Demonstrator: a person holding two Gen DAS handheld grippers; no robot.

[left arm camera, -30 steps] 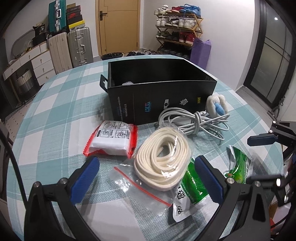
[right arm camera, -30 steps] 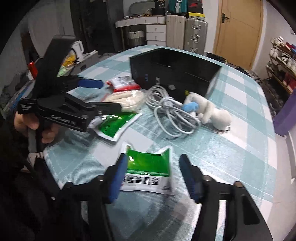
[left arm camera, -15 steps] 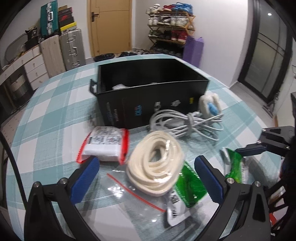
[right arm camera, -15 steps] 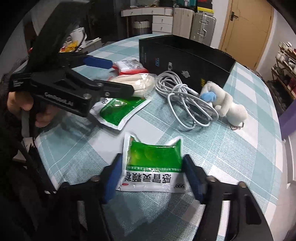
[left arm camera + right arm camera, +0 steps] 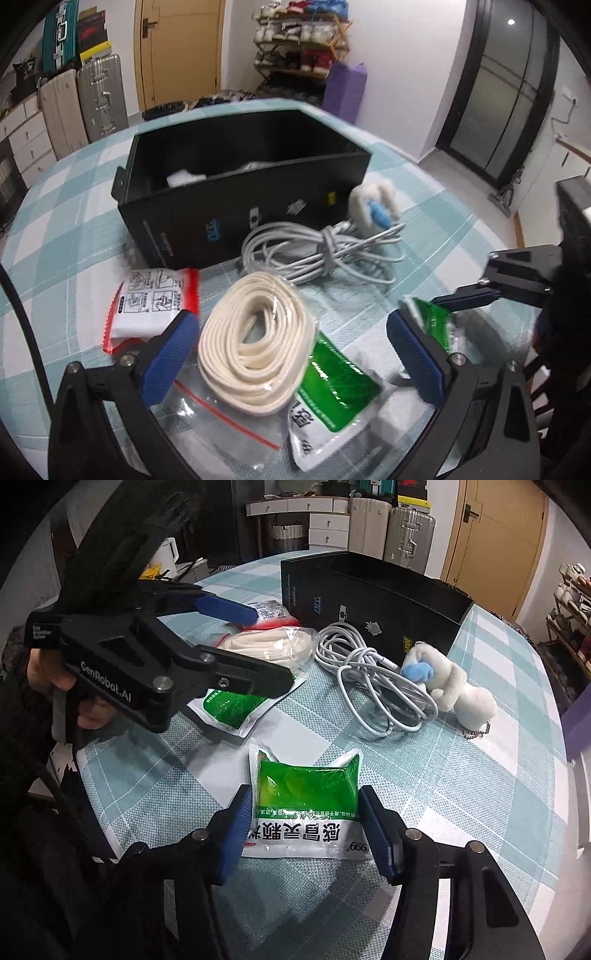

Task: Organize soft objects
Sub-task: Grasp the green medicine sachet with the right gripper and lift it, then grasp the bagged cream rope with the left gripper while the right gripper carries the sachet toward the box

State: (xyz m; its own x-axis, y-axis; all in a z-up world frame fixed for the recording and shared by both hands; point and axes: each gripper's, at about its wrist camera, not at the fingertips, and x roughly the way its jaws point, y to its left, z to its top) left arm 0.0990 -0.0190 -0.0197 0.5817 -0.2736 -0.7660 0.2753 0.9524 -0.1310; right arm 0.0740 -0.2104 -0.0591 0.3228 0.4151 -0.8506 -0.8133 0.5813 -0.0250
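Right gripper (image 5: pixel 304 823) jaws pinch green sachet (image 5: pixel 308 794) at table's near edge, probably bound for black box (image 5: pixel 373 602); left gripper (image 5: pixel 291 354) wide open, empty.

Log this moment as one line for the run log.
left claw: open over rope bag | right claw: closed on green packet | black box: open

place: we take this for a home, a lived-in room | signs: checked tablecloth (image 5: pixel 66 236) on a round table; suitcases (image 5: pixel 99 96) stacked against the wall; white drawer unit (image 5: pixel 325 528); wooden door (image 5: pixel 181 51); open rack of shoes (image 5: pixel 299 40); dark glass door (image 5: pixel 509 96)
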